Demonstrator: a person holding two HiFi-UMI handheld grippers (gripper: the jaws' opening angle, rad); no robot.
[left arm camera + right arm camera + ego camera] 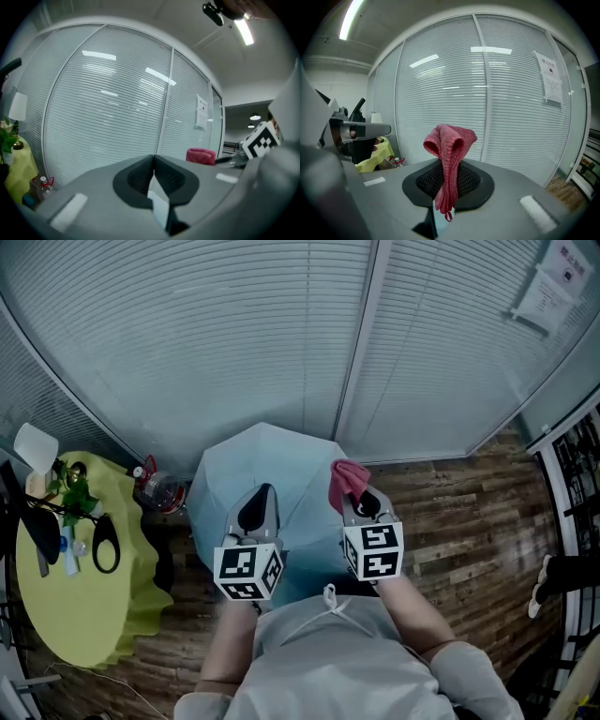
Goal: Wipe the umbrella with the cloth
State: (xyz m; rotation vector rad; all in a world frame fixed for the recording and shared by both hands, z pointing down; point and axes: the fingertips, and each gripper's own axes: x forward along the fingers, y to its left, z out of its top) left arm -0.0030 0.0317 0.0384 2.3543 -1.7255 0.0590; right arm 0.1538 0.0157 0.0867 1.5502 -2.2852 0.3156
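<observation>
An open pale blue umbrella [230,474] stands on the wood floor below me, its canopy facing up. My right gripper [359,500] is shut on a red knit cloth [346,479], held above the canopy's right part. In the right gripper view the cloth [449,150] sticks up in a bunch from between the closed jaws. My left gripper [259,507] hovers over the middle of the canopy, jaws shut with nothing in them. From the left gripper view the cloth [200,155] shows at the right, past the marker cube [261,139].
A round table with a yellow-green cover [66,596] stands at the left, carrying a plant, scissors and small items. A red-capped bottle [157,488] sits beside it. Glass walls with white blinds [281,334] curve behind the umbrella. A dark rack [577,521] stands at the right.
</observation>
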